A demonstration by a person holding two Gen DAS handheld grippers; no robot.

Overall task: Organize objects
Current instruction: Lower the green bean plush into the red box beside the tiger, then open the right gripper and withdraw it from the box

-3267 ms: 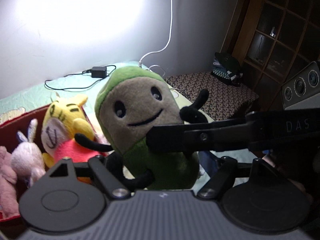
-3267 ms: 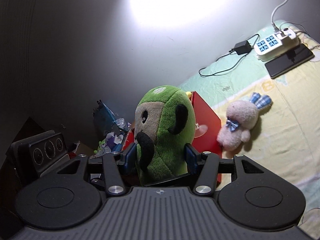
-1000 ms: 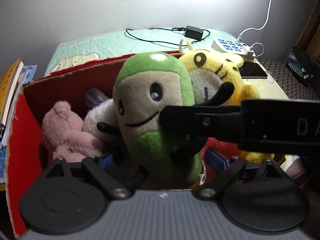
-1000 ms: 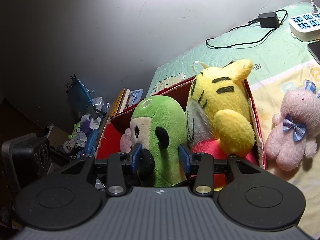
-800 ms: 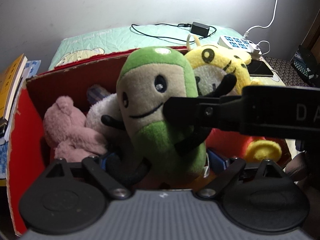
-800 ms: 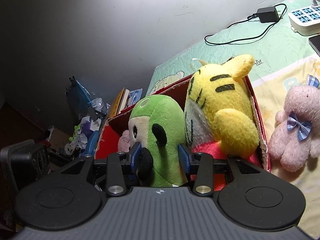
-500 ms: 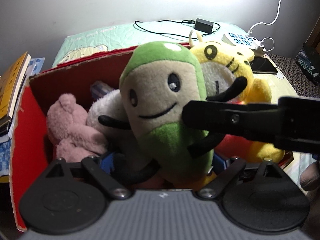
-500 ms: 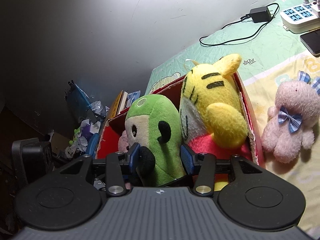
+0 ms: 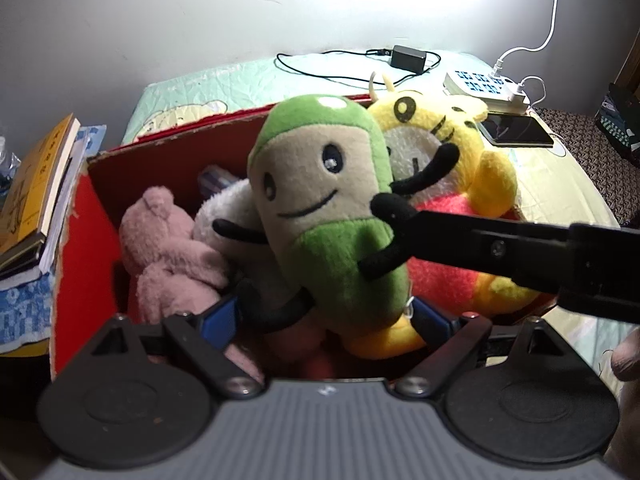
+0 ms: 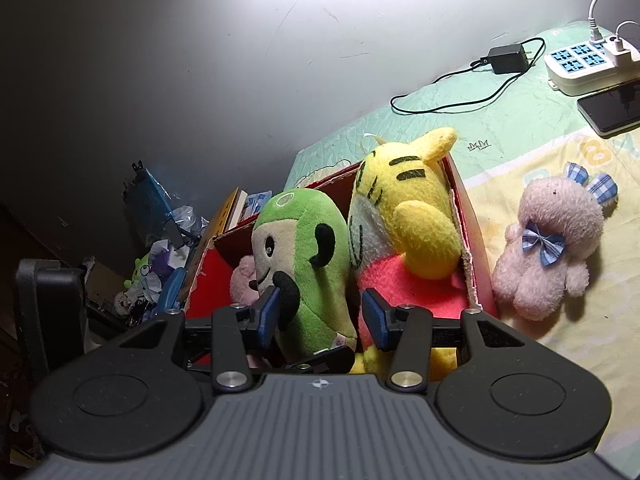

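A green and beige plush (image 9: 328, 208) stands in a red cardboard box (image 9: 76, 232), leaning on a yellow tiger plush (image 9: 452, 152). A pink plush (image 9: 168, 248) and a white one (image 9: 228, 216) lie beside it in the box. My left gripper (image 9: 324, 318) is open, its blue pads either side of the plush's base. My right gripper (image 10: 320, 316) is open; its jaws have spread off the green plush (image 10: 308, 256), which stands between them. The right gripper's arm (image 9: 520, 252) crosses the left wrist view. A pink bunny plush (image 10: 552, 248) lies on the bed outside the box.
Books (image 9: 36, 192) are stacked left of the box. A power strip (image 10: 584, 60), a phone (image 10: 612, 108) and a charger with cable (image 10: 508, 60) lie on the bedspread by the wall. Clutter (image 10: 160, 248) sits on the floor beyond the box.
The green plush was carried over the box and lowered into it beside the tiger. In the last half second both grippers' jaws spread apart and the right one let go of it.
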